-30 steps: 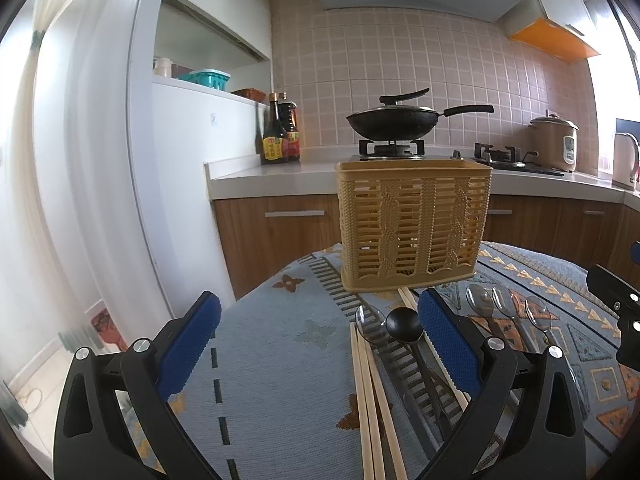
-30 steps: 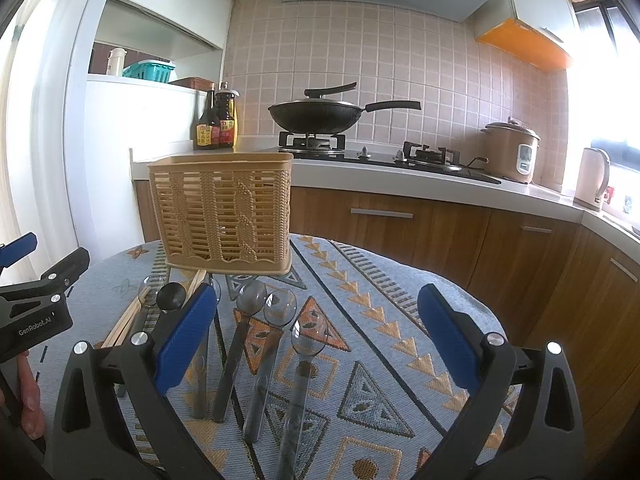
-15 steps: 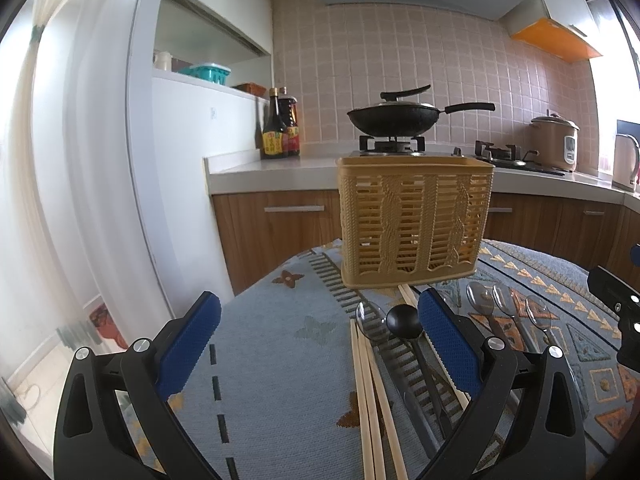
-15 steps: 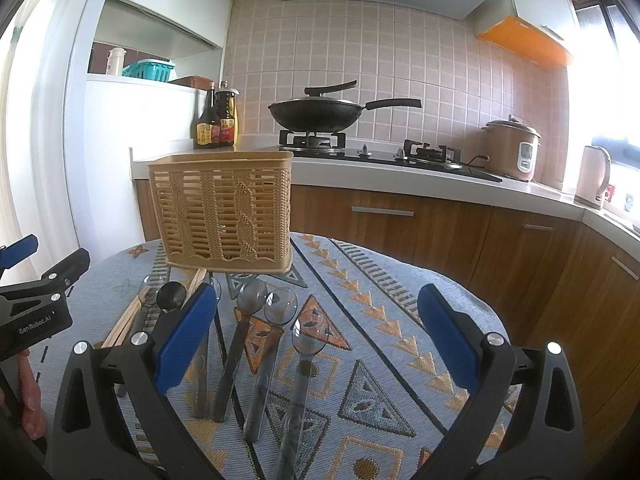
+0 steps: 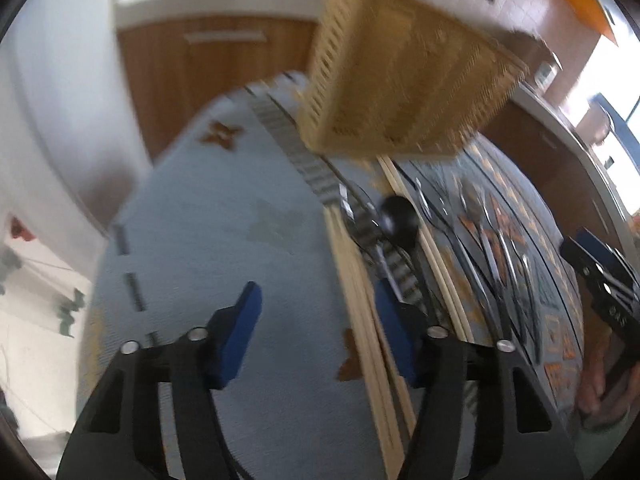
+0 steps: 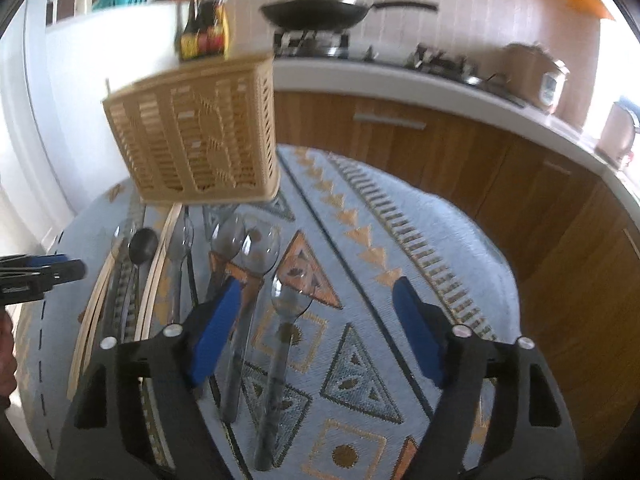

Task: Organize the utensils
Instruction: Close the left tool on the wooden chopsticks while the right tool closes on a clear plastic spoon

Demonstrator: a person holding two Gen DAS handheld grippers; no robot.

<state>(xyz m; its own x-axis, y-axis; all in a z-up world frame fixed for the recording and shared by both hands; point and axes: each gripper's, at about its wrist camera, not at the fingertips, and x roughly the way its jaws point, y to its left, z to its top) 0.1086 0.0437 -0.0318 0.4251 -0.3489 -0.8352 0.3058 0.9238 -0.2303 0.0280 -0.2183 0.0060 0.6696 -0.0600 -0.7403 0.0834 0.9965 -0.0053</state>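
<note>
**Both hand-held grippers tilted down over the utensils**

The left hand-held gripper point(image 5: 316, 332) hangs over the patterned cloth of the surface point(image 5: 224, 248); its jaws have just been closing but stand apart, released, with only bare cloth and the edge of the chopsticks point(image 5: 356, 280) between the blue pads, nothing pressed. The chopsticks lie in a bundle just beside its right pad, and a black spoon point(image 5: 398, 216) lies just beyond them.

The right hand-held gripper point(image 6: 316, 320) has also just been narrowing its jaws, yet is released as well: a clear plastic spoon point(image 6: 280, 320) lies on the cloth between its fingers, untouched by either pad. More clear spoons point(image 6: 228, 236) lie just to the left of it, some passing under the left finger.

The tan slotted basket point(image 6: 196, 140) stands upright on the surface behind the row of utensils, their tips near its base.

Writing: white lettering shows on the body of the other gripper at the frame edges (too blurred to read). The bottle labels point(image 6: 204, 40) on the counter are likewise illegible.
</note>
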